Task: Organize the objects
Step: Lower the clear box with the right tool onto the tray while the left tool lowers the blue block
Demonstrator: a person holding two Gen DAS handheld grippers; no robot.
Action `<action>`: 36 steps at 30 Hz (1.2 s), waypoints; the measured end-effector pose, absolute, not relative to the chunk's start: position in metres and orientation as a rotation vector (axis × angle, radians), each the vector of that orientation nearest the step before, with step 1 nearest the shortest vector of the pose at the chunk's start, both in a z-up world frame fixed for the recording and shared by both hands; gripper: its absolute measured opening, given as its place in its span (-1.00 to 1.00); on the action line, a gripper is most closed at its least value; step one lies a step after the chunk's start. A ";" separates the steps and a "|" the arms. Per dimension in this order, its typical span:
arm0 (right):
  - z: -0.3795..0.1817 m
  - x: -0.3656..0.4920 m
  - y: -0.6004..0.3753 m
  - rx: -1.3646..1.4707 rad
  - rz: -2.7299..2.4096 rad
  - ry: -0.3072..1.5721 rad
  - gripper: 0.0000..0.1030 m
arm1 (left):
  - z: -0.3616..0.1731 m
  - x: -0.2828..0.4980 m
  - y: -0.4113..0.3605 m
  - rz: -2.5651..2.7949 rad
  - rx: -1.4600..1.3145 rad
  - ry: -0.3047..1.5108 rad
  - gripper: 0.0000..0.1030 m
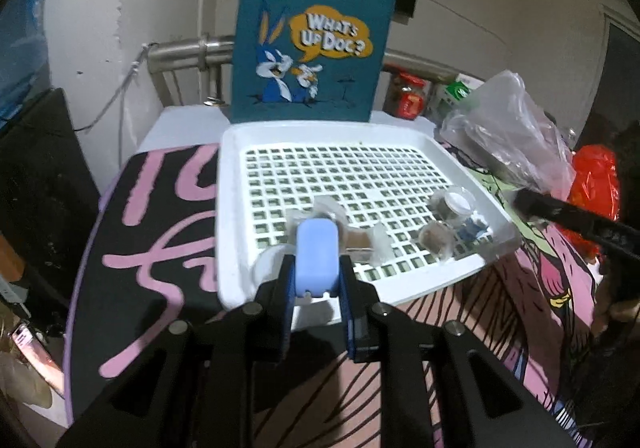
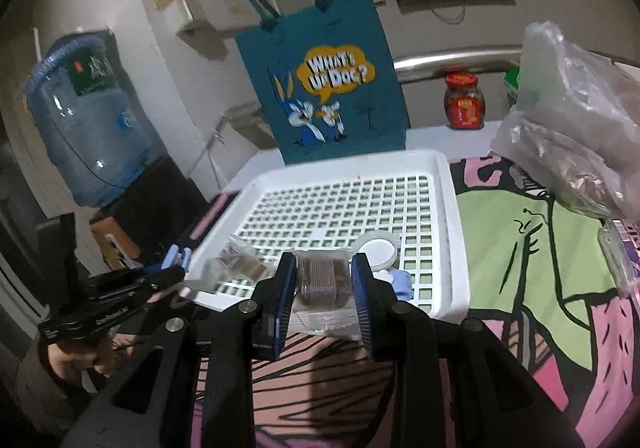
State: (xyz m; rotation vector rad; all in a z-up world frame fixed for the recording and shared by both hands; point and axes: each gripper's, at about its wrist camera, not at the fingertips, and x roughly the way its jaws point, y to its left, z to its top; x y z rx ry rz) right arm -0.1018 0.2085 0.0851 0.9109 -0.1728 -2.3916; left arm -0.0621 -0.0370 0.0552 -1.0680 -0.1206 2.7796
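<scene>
Left wrist: left gripper (image 1: 316, 280) pinches blue case (image 1: 317, 258) at 6 o'clock over tray (image 1: 230, 216); rigid, smooth, maybe slippery.

Right wrist: right gripper (image 2: 324, 288) clamps wrapped snack (image 2: 320, 282) at 6 o'clock; light, crushable, hold midsection gently.

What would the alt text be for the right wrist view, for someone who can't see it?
The right gripper is shut on a clear-wrapped brown snack at the near edge of a white perforated tray. A teal cartoon tote bag stands behind the tray, and the left gripper holds a light blue clip at the left.
</scene>
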 end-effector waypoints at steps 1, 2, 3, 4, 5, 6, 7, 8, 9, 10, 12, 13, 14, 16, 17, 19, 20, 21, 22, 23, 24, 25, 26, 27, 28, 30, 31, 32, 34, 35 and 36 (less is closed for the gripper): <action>0.080 -0.106 0.205 0.929 -2.389 -0.160 -0.46 | 0.054 -0.064 -0.033 2.768 -1.068 -0.114 -0.62; 0.074 -0.110 0.199 0.951 -2.389 -0.143 -0.46 | 0.052 -0.066 -0.028 2.756 -1.063 -0.097 -0.62; 0.069 -0.112 0.198 0.959 -2.391 -0.136 -0.46 | 0.052 -0.067 -0.024 2.756 -1.061 -0.080 -0.62; 0.065 -0.114 0.194 0.969 -2.393 -0.121 -0.46 | 0.051 -0.069 -0.021 2.757 -1.061 -0.063 -0.62; 0.061 -0.116 0.190 0.978 -2.397 -0.105 -0.46 | 0.049 -0.071 -0.017 2.756 -1.066 -0.048 -0.62; 0.058 -0.117 0.188 0.981 -2.400 -0.093 -0.46 | 0.046 -0.074 -0.014 2.755 -1.077 -0.036 -0.62; 0.055 -0.118 0.185 0.983 -2.407 -0.075 -0.46 | 0.043 -0.076 -0.012 2.755 -1.087 -0.025 -0.62; 0.052 -0.118 0.182 0.984 -2.414 -0.052 -0.46 | 0.041 -0.077 -0.011 2.755 -1.092 -0.018 -0.62; 0.049 -0.118 0.179 0.989 -2.420 -0.032 -0.46 | 0.038 -0.079 -0.010 2.757 -1.100 -0.010 -0.62; 0.046 -0.120 0.179 0.993 -2.423 -0.020 -0.46 | 0.036 -0.081 -0.010 2.757 -1.107 -0.006 -0.62; 0.040 -0.122 0.176 1.006 -2.431 0.016 -0.46 | 0.034 -0.082 -0.011 2.770 -1.099 -0.003 -0.61; 0.038 -0.122 0.176 0.994 -2.439 0.030 -0.46 | 0.033 -0.082 -0.011 2.773 -1.096 -0.008 -0.61; 0.038 -0.120 0.174 0.975 -2.449 0.054 -0.46 | 0.033 -0.082 -0.013 2.769 -1.092 -0.018 -0.55; 0.038 -0.118 0.173 0.960 -2.458 0.076 -0.42 | 0.033 -0.082 -0.014 2.767 -1.085 -0.028 -0.34; 0.037 -0.118 0.173 0.959 -2.451 0.075 -0.24 | 0.034 -0.081 -0.015 2.763 -1.079 -0.036 -0.25; 0.041 -0.115 0.175 0.949 -2.457 0.057 0.07 | 0.040 -0.077 -0.016 2.758 -1.055 -0.056 -0.08; 0.046 -0.112 0.178 0.923 -2.470 0.041 0.11 | 0.045 -0.073 -0.017 2.760 -1.029 -0.066 0.04; 0.052 -0.109 0.182 0.896 -2.479 0.023 0.14 | 0.050 -0.070 -0.017 2.766 -1.006 -0.070 0.09; 0.063 -0.104 0.187 0.859 -2.489 -0.007 0.25 | 0.057 -0.066 -0.017 2.774 -0.975 -0.074 0.20; 0.073 -0.099 0.193 0.820 -2.501 -0.036 0.41 | 0.062 -0.062 -0.018 2.780 -0.948 -0.079 0.30; 0.081 -0.096 0.196 0.791 -2.512 -0.057 0.49 | 0.069 -0.058 -0.019 2.785 -0.922 -0.088 0.35; 0.092 -0.091 0.204 0.747 -2.526 -0.090 0.60 | 0.075 -0.055 -0.020 2.786 -0.903 -0.098 0.46; 0.106 -0.084 0.214 0.693 -2.538 -0.136 0.65 | 0.081 -0.052 -0.022 2.786 -0.886 -0.110 0.53; 0.115 -0.080 0.219 0.668 -2.540 -0.161 0.66 | 0.088 -0.048 -0.023 2.791 -0.870 -0.119 0.55; 0.127 -0.073 0.227 0.628 -2.541 -0.207 0.72 | 0.093 -0.044 -0.025 2.801 -0.849 -0.124 0.61; 0.142 -0.061 0.239 0.586 -2.543 -0.263 0.85 | 0.102 -0.035 -0.029 2.821 -0.810 -0.135 0.66; 0.147 -0.056 0.242 0.576 -2.546 -0.278 0.92 | 0.105 -0.031 -0.032 2.828 -0.800 -0.147 0.67; 0.151 -0.050 0.245 0.566 -2.552 -0.291 0.96 | 0.107 -0.026 -0.034 2.832 -0.790 -0.164 0.67; 0.154 -0.040 0.247 0.556 -2.554 -0.294 1.00 | 0.109 -0.018 -0.037 2.840 -0.791 -0.188 0.68; 0.153 -0.034 0.246 0.558 -2.549 -0.280 1.00 | 0.108 -0.015 -0.038 2.845 -0.800 -0.195 0.68; 0.151 -0.029 0.244 0.570 -2.543 -0.258 1.00 | 0.105 -0.012 -0.038 2.843 -0.809 -0.195 0.68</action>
